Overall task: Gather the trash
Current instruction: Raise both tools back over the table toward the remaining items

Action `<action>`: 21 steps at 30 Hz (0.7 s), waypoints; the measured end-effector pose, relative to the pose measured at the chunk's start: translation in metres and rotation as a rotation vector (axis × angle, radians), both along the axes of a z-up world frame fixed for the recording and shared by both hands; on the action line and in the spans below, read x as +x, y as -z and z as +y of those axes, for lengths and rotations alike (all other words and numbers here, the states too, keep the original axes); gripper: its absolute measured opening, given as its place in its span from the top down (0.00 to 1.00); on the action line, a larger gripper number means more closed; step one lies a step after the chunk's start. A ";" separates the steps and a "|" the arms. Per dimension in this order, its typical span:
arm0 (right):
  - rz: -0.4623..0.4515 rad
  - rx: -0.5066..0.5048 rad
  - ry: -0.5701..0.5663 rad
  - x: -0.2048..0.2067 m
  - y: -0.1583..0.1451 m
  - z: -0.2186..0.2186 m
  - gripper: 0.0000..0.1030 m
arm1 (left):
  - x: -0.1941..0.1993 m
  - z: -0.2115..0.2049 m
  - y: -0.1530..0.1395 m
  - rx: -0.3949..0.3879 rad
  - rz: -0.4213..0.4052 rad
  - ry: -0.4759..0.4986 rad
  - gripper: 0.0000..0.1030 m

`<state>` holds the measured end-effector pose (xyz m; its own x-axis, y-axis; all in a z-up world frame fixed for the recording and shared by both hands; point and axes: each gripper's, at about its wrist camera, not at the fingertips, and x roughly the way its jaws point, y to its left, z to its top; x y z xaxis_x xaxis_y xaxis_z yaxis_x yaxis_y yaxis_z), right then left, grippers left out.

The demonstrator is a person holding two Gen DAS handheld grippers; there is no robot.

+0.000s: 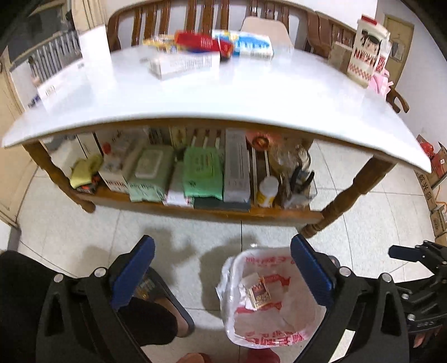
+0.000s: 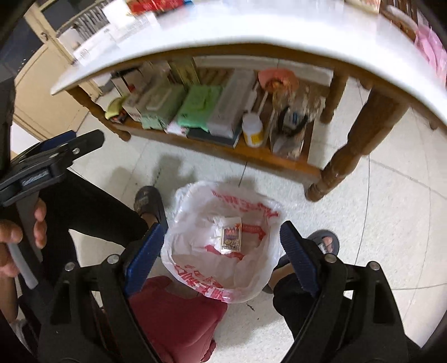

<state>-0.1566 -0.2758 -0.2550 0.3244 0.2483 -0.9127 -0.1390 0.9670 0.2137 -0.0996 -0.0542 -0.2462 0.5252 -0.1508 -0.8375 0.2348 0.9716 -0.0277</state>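
A bin lined with a white bag with red print (image 1: 268, 329) (image 2: 195, 251) stands on the tiled floor in front of the table. In it lie a small red-and-gold packet (image 1: 259, 291) (image 2: 231, 236) and some white paper. My left gripper (image 1: 220, 243) hangs open and empty above the floor, its right finger over the bin's rim. My right gripper (image 2: 222, 226) is open and empty straight above the bin. Several boxes and packets (image 1: 201, 47), red, blue and white, lie blurred at the far side of the white table (image 1: 223, 95).
The table's lower shelf (image 1: 212, 212) holds wipe packs, boxes and a white bottle (image 1: 268, 191). The person's dark-trousered legs and slippers (image 2: 148, 201) flank the bin. A red stool (image 2: 178, 315) is beside it. Wooden chairs (image 1: 167, 19) stand behind the table, cartons at right.
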 end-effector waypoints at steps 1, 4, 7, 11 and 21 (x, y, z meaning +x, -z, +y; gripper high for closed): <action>-0.014 0.004 -0.008 -0.002 -0.009 0.001 0.19 | 0.000 0.000 -0.007 0.004 -0.015 0.003 0.08; -0.052 -0.003 -0.019 -0.005 -0.032 0.000 0.19 | -0.002 0.003 -0.026 0.011 -0.055 0.003 0.08; -0.091 -0.011 -0.028 -0.008 -0.056 0.001 0.19 | -0.003 0.004 -0.042 0.013 -0.088 0.004 0.08; -0.152 -0.024 -0.044 -0.010 -0.090 0.003 0.19 | -0.003 0.006 -0.062 0.008 -0.128 0.013 0.08; -0.277 -0.065 -0.112 0.018 -0.170 0.006 0.13 | 0.025 0.026 -0.113 0.024 -0.222 0.061 0.08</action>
